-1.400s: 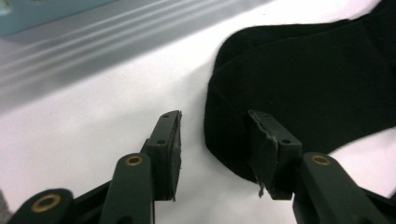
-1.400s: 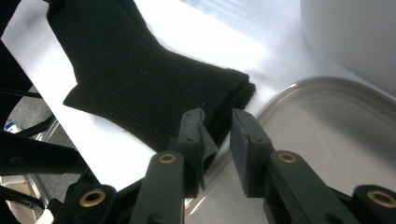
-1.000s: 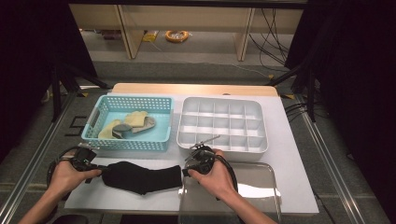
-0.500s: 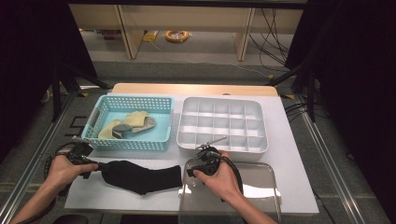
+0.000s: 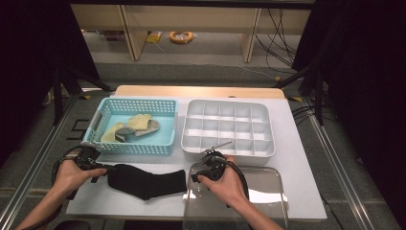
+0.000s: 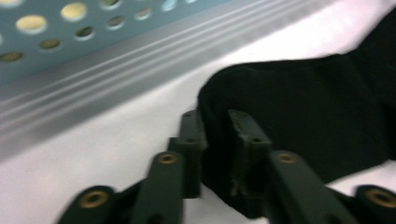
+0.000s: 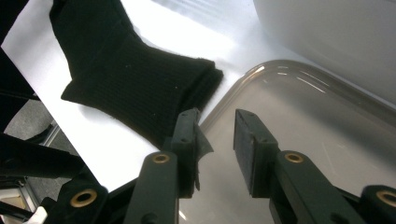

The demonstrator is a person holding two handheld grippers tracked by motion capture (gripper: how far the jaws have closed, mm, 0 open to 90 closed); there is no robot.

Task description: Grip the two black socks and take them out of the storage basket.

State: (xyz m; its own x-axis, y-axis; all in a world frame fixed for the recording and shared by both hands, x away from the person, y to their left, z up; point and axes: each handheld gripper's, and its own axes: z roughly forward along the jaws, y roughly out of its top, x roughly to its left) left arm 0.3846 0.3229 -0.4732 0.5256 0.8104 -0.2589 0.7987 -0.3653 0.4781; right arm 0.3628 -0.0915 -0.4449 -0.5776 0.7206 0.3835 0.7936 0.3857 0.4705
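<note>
At the near edge of the white table top (image 5: 297,158), I have a two-jaw gripper in each hand, one at either end of a black knitted sock (image 5: 143,181) that lies flat along the near left part of the surface. My left gripper (image 5: 106,168) sits at the sock's left end; in the left gripper view (image 6: 215,140) its black jaws stand a little apart with the sock's edge (image 6: 303,116) reaching into the gap between them, and they have just been opening, so the pads do not press on the cloth. My right gripper (image 5: 191,178) hovers at the sock's right end, over the left rim of a clear, shallow plastic tray (image 5: 273,191) that rests near and to the right. In the right gripper view (image 7: 215,140) those jaws are parted too, with nothing between them, and they have just been opening; the sock's ribbed cuff (image 7: 140,88) lies just beside the left jaw, touching the tray's rim (image 7: 243,79). Farther off, a light blue perforated plastic basket (image 5: 103,120) holds pale yellow and grey folded socks (image 5: 131,127), and to its right stands a white plastic organiser box divided into compartments (image 5: 227,127).
</note>
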